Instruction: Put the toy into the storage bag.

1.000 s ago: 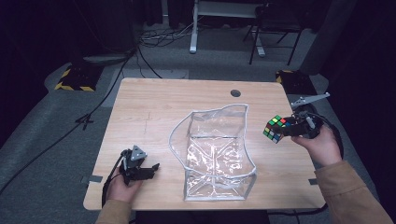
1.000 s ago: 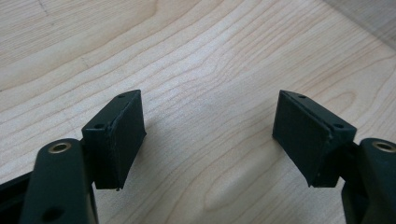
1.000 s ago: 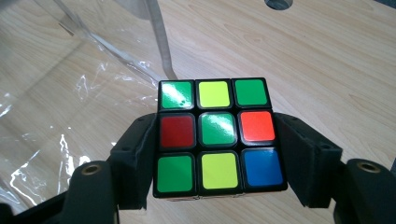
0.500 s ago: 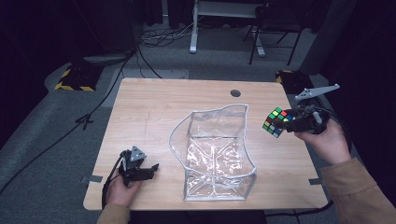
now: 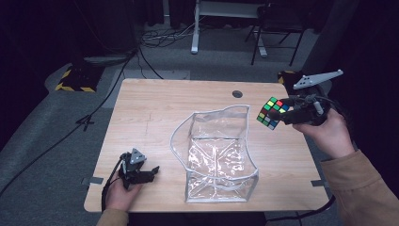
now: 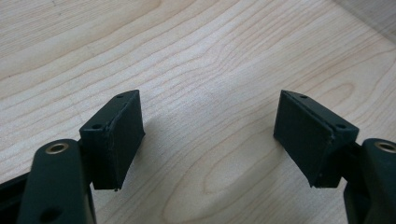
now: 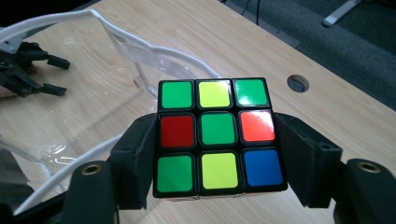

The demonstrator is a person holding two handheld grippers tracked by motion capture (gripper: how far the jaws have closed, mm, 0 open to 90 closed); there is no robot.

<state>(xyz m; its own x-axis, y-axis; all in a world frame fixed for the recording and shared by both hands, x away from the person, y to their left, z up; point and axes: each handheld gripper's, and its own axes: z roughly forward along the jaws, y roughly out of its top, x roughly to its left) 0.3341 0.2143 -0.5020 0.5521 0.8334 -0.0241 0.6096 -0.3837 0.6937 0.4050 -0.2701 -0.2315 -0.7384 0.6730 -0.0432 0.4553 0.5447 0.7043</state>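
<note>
My left gripper [image 5: 149, 172] rests low at the near left corner of the table [image 5: 155, 108], its jaws apart with only bare wood between them; they have just been opening. Beyond it stands the clear plastic bag [image 5: 217, 155], mouth up. Farther right, my right gripper [image 5: 281, 114] clamps the puzzle cube [image 5: 270, 112] in the air beside the bag's far right corner.

Scrambled puzzle cube [image 7: 219, 135] (green centre facing up) held above the table's right edge.
</note>
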